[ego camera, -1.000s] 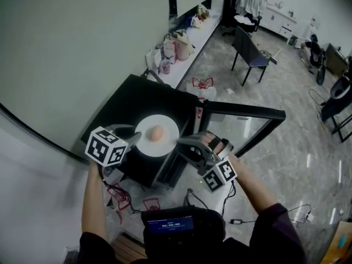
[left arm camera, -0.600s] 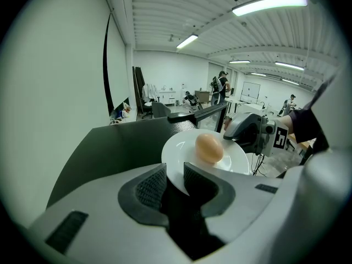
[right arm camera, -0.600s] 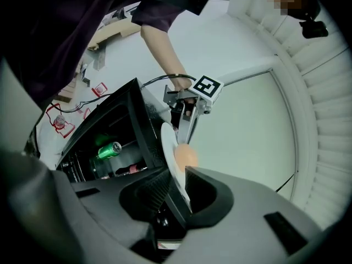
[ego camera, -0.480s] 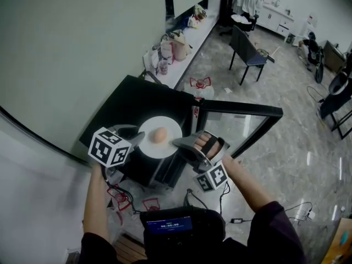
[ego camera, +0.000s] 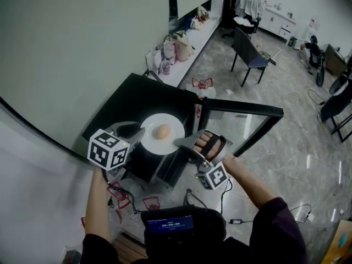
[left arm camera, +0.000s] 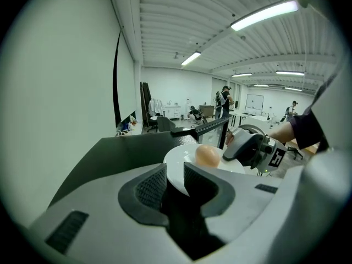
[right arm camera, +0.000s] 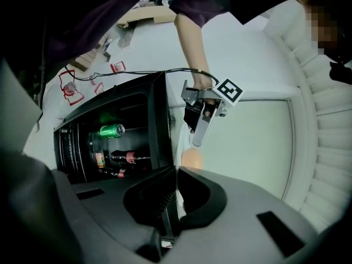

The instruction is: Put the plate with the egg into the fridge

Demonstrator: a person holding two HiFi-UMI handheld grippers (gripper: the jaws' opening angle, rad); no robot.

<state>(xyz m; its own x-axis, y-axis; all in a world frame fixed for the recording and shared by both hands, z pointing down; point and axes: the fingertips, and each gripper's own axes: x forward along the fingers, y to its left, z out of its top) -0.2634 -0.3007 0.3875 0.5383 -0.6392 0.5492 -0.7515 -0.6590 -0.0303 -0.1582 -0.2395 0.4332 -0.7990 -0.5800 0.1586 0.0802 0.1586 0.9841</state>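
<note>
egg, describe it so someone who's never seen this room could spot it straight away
The head view shows a black fridge with its glass door swung open. Over the near edge of its top is a round white plate. The egg lies at the plate's middle, the only thing on it, rounded and pale orange.

Nothing really readable here. The little screen [ego camera: 176, 224] at the bottom of the head view has blue characters way too small, and the green can [right arm camera: 111, 130] and bottle [right arm camera: 129, 157] labels are just blur.
</note>
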